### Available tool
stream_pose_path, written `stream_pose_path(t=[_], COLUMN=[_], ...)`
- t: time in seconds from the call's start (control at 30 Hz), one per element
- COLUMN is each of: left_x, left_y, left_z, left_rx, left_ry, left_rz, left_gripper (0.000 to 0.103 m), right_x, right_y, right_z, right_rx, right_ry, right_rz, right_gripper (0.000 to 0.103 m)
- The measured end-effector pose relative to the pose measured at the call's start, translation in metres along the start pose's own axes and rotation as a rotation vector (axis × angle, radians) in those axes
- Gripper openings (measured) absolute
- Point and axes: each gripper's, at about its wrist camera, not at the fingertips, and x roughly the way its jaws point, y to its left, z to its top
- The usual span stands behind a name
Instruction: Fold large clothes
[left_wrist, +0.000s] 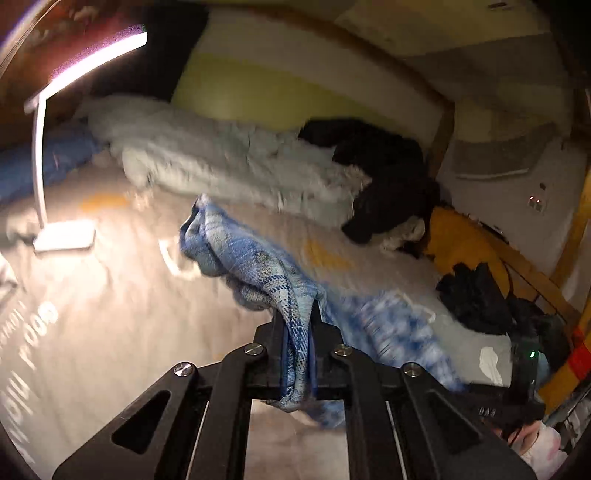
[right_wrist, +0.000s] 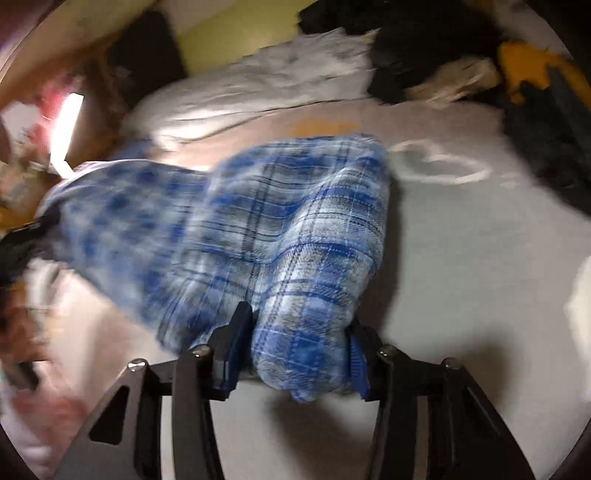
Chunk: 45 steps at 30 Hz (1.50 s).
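Note:
A blue and white plaid garment lies bunched across the pale bed sheet. My left gripper is shut on a thin gathered edge of it, and the cloth hangs down between the fingers, raised off the bed. In the right wrist view the same plaid garment spreads out to the left, blurred. My right gripper holds a thick rolled fold of it, with the blue pads against both sides of the roll just above the sheet.
A white desk lamp stands lit on the bed at the left. A pale grey duvet lies along the far side. Black clothes, a yellow garment and more dark clothes are piled at the right.

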Motion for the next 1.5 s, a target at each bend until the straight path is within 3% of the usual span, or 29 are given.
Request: stream_pose_path(t=[0.07, 0.13, 0.27, 0.33, 0.43, 0.57, 0.67, 0.77, 0.83, 0.9, 0.93, 1.0, 1.13, 1.3, 1.4, 1.5], left_x=[-0.012, -0.013, -0.003, 0.004, 0.021, 0.047, 0.079, 0.112, 0.113, 0.101, 0.091, 0.069, 0.032, 0.018, 0.031, 0.052], left_y=[-0.01, -0.028, -0.087, -0.111, -0.145, -0.189, -0.206, -0.196, -0.193, -0.198, -0.199, -0.199, -0.189, -0.152, -0.119, -0.091], left_z=[0.009, 0.013, 0.01, 0.006, -0.004, -0.03, -0.06, -0.087, -0.102, -0.107, -0.106, -0.102, -0.09, -0.064, -0.052, -0.053], left_rx=[0.039, 0.094, 0.274, 0.327, 0.376, 0.473, 0.527, 0.515, 0.499, 0.527, 0.532, 0.508, 0.443, 0.342, 0.264, 0.177], left_ry=[-0.022, -0.009, 0.018, 0.032, 0.065, 0.146, 0.236, 0.315, 0.34, 0.309, 0.289, 0.253, 0.185, 0.083, 0.108, 0.187], left_rz=[0.002, 0.017, 0.043, 0.047, -0.008, -0.073, -0.034, 0.008, -0.021, -0.039, -0.064, -0.141, -0.201, -0.075, 0.036, 0.11], left_gripper=[0.007, 0.007, 0.007, 0.007, 0.007, 0.007, 0.007, 0.008, 0.012, 0.021, 0.034, 0.049, 0.052, 0.052, 0.052, 0.052], right_x=[0.003, 0.01, 0.011, -0.003, -0.035, -0.071, -0.086, -0.096, -0.087, -0.083, -0.08, -0.083, -0.091, -0.094, -0.093, -0.093], right_y=[0.015, 0.03, 0.025, 0.018, 0.0, -0.03, -0.05, -0.066, -0.069, -0.07, -0.073, -0.071, -0.063, -0.048, -0.033, -0.008], right_z=[-0.004, -0.006, 0.0, 0.004, 0.012, 0.017, 0.02, 0.018, 0.025, 0.025, 0.025, 0.025, 0.023, 0.018, 0.015, 0.015], right_rx=[-0.05, -0.113, -0.032, -0.006, 0.026, 0.087, 0.153, 0.182, 0.167, 0.157, 0.153, 0.148, 0.12, 0.072, 0.018, -0.06], right_ry=[0.012, 0.009, 0.003, -0.048, -0.195, -0.29, -0.32, -0.317, -0.297, -0.287, -0.282, -0.282, -0.324, -0.352, -0.36, -0.366], right_rz=[0.007, -0.044, -0.056, -0.102, -0.208, -0.301, -0.348, -0.356, -0.39, -0.404, -0.388, -0.352, -0.342, -0.288, -0.224, -0.15], right_gripper=[0.044, 0.046, 0.05, 0.054, 0.065, 0.066, 0.066, 0.067, 0.068, 0.068, 0.068, 0.068, 0.068, 0.068, 0.068, 0.068])
